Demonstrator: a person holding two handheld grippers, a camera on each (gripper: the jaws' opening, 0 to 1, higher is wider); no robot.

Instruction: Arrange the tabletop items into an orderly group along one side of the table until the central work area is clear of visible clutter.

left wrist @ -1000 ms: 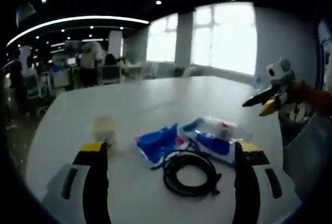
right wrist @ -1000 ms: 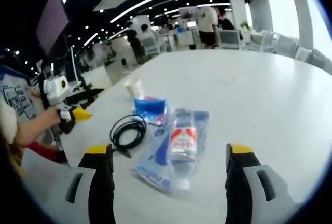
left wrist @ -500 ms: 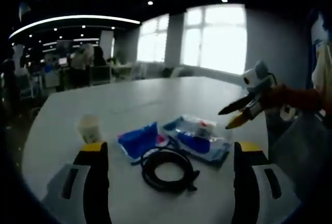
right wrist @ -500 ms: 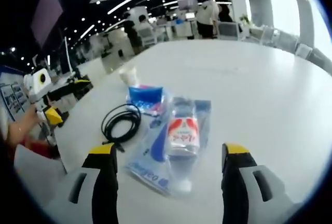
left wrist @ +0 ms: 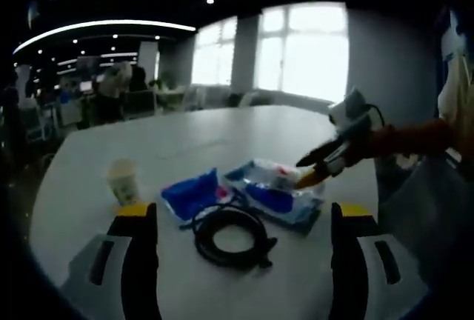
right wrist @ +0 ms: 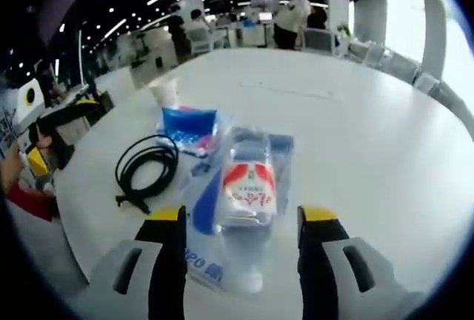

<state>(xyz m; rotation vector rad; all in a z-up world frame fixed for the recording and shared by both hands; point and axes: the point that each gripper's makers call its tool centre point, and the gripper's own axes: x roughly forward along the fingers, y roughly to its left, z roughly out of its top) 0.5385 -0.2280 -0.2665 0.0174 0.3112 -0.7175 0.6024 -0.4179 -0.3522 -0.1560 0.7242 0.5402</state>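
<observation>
Right hand-held gripper (right wrist: 241, 220): jaws spread wide, yellow-tipped, holding nothing. The plastic water bottle (right wrist: 248, 190) lies between the two jaws, lengthwise along them, its red-and-white label facing up; whether a jaw touches it cannot be told. The bottle rests on a clear blue-printed bag (right wrist: 211, 212) that spreads to the left jaw and under the bottle. In the left gripper view this same gripper (left wrist: 307, 173) reaches in from the right, held by a hand in an orange sleeve (left wrist: 404, 141), its tips over the bottle (left wrist: 275, 175) and bag (left wrist: 278, 198).

Left hand-held gripper (left wrist: 241, 220): jaws spread wide, yellow-tipped, holding nothing, poised above the near edge of the surface (left wrist: 185, 146). The coiled black cable (left wrist: 229, 235) lies between the jaws, just beyond their tips, apart from both.

Blue packet (left wrist: 194, 192): just behind the cable coil, touching the bag's near corner; in the right gripper view it (right wrist: 189, 129) lies beyond the cable (right wrist: 146, 168) and to the left of the bottle.

Paper cup (left wrist: 123, 181): upright, well to the left of the packet, standing alone; in the right gripper view it (right wrist: 163, 92) stands beyond the packet.

Surface (right wrist: 355, 127): white, rounded tabletop, with the items clustered near its close edge.

Background: office room with ceiling light strips, bright windows (left wrist: 311, 53), desks and standing people (right wrist: 292, 20), blurred.
</observation>
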